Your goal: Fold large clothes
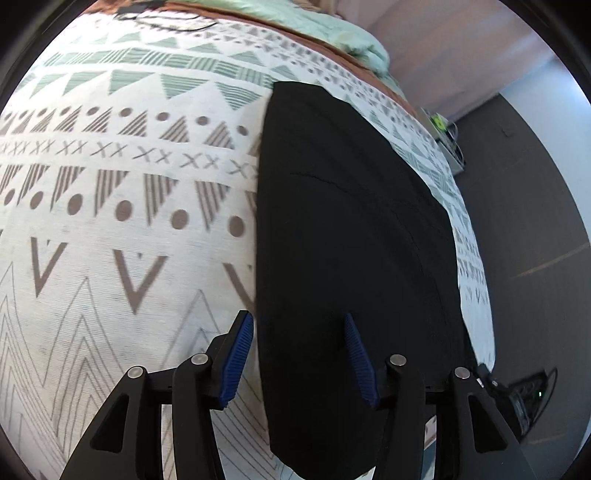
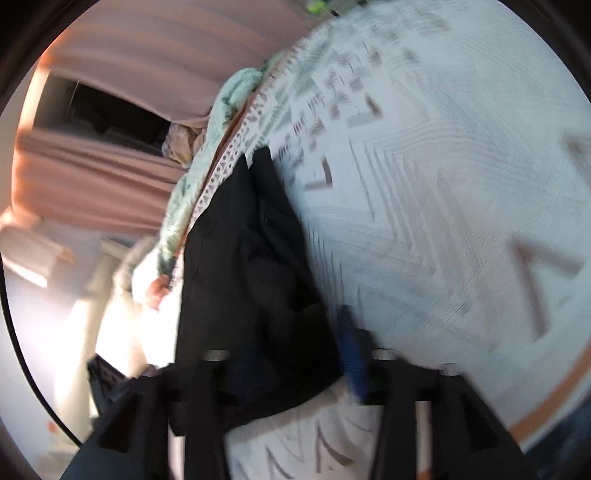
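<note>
A large black garment [image 1: 351, 229] lies folded in a long flat strip on the patterned bed cover [image 1: 122, 192]. My left gripper [image 1: 297, 354] is open just above its near end, one blue pad [image 1: 240, 354] over the cover, the other [image 1: 360, 362] over the cloth. In the blurred right wrist view the same black garment [image 2: 251, 266] lies bunched near the bed's edge. My right gripper [image 2: 295, 354] is open over its near end; one blue pad [image 2: 352, 350] shows, the other is hidden by the cloth.
A mint green duvet [image 1: 332, 33] is bunched at the far edge of the bed. Dark floor [image 1: 528, 221] lies to the right, with cables and a device near the bed's corner. Pink curtains [image 2: 122, 74] hang beyond the bed.
</note>
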Tool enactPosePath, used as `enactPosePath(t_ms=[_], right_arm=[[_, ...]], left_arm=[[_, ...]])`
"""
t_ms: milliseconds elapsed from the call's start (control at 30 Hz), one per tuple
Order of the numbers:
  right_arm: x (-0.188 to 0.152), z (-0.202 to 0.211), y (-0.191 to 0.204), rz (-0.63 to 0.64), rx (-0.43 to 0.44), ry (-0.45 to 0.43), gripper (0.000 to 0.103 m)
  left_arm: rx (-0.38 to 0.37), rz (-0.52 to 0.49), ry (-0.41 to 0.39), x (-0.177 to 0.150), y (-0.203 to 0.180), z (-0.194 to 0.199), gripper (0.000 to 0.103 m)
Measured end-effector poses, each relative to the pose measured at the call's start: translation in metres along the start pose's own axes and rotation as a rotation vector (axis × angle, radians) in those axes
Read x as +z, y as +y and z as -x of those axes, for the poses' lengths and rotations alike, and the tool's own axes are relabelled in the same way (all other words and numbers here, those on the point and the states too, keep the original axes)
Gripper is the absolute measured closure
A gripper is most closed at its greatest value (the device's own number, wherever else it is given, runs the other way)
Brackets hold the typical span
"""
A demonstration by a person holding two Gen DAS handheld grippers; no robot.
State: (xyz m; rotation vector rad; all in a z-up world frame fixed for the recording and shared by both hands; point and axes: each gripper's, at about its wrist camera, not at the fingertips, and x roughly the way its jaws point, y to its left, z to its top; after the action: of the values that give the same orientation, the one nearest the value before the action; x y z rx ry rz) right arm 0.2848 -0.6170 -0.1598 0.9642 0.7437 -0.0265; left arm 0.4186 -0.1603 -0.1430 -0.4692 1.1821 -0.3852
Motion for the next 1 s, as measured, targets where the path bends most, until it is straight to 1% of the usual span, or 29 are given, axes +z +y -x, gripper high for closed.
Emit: enactPosePath(t_ms=[33,167,300,333,467,533,600,733,833,900,967,1000], right_arm=[[0.006,0.004,0.002,0.017,0.000,-0.002,0.038],[0.030,0.003,0.002,0.054,-0.011,0.048,0.038],[0.054,-0.013,0.009,0.107,0.017,0.134,0.037],[0.060,-0.019,0.011,0.121,0.018,0.158,0.036],[0.079,-0.040,0.020,0.192,-0.023,0.220,0.032],[0.089,-0.052,0.021,0.195,-0.008,0.255,0.032],[0.097,-0.067,0.021,0.196,0.028,0.299,0.032],[0.108,-0.098,0.022,0.200,0.055,0.384,0.032],[0.116,-0.120,0.022,0.216,0.072,0.424,0.032],[0.119,-0.136,0.020,0.212,0.077,0.445,0.032],[0.120,-0.148,0.022,0.209,0.108,0.454,0.032],[0.121,-0.154,0.025,0.212,0.123,0.459,0.032]], left_arm=[[-0.007,0.009,-0.007,0.002,0.001,0.001,0.050],[-0.003,0.012,-0.037,0.007,0.004,0.005,0.049],[-0.028,0.026,-0.038,0.013,0.009,0.003,0.049],[-0.031,0.027,-0.041,0.015,0.010,0.003,0.049],[-0.040,0.022,-0.057,0.021,0.012,0.001,0.049],[-0.039,0.018,-0.064,0.023,0.013,-0.003,0.049],[-0.030,0.025,-0.061,0.027,0.014,-0.008,0.049],[-0.064,0.063,-0.056,0.030,0.021,-0.017,0.049],[-0.078,0.070,-0.055,0.031,0.022,-0.020,0.049],[-0.070,0.058,-0.058,0.032,0.020,-0.019,0.049],[-0.053,0.048,-0.057,0.036,0.016,-0.021,0.049],[-0.034,0.029,-0.051,0.041,0.012,-0.024,0.049]])
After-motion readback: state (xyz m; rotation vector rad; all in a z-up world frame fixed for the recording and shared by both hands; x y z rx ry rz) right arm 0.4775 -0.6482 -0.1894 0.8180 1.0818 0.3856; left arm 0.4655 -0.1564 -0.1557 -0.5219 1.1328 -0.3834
